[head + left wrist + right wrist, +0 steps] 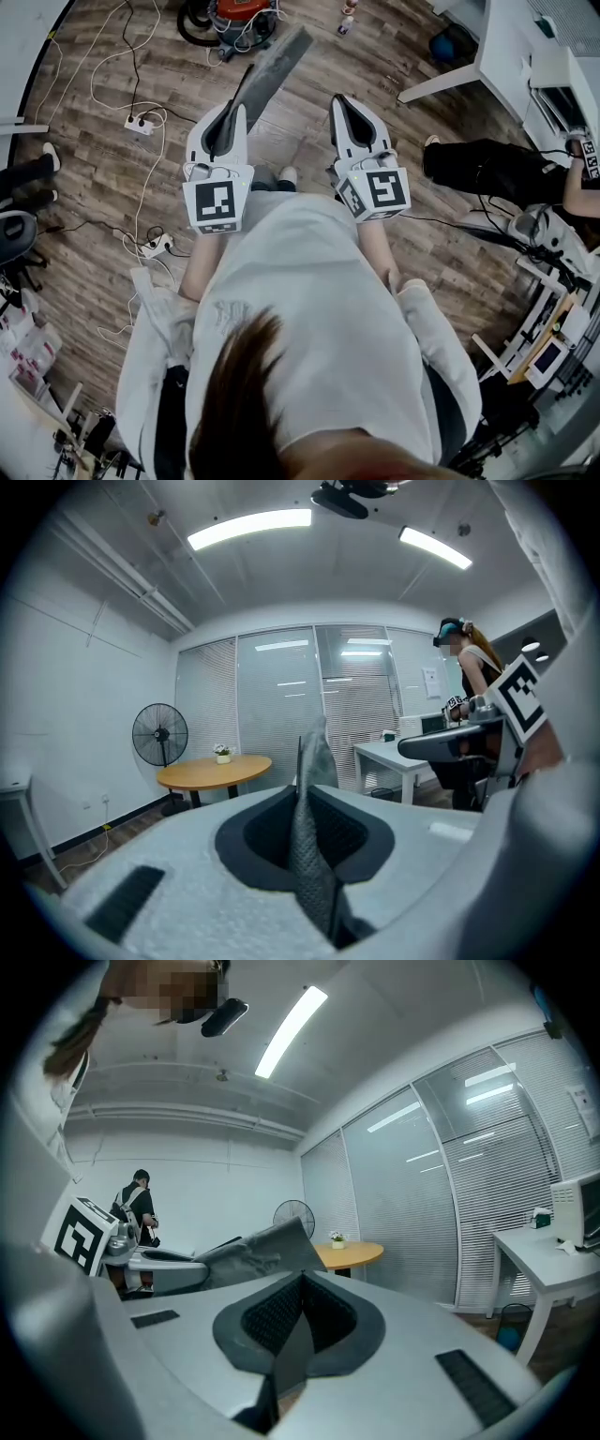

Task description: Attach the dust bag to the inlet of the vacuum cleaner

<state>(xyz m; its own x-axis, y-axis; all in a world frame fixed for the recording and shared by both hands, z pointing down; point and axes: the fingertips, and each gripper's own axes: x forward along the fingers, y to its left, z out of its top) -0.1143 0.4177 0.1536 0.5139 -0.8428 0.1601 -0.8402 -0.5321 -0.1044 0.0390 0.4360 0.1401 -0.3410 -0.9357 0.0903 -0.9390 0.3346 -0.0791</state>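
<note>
The vacuum cleaner (236, 13) stood on the wooden floor (112, 187) at the far edge of the head view, well apart from both grippers. It was too small there for its inlet to be made out. The person stood upright, so the task looked barely under way, with the bag yet to be brought to the machine.

The grey dust bag (277, 64) was held out in the air towards the vacuum cleaner. It stuck forward as a flat strip, probably kept clear of the trailing cables (131, 84) on the floor.

The left gripper (246, 82) had its jaws nearly together, pinching one end of the bag's textured fabric, which let the rest hang free for fitting. The right gripper (339, 103) hovered just beside it with its jaws fully closed on nothing, seemingly in reserve to steady the bag's opening later.
</note>
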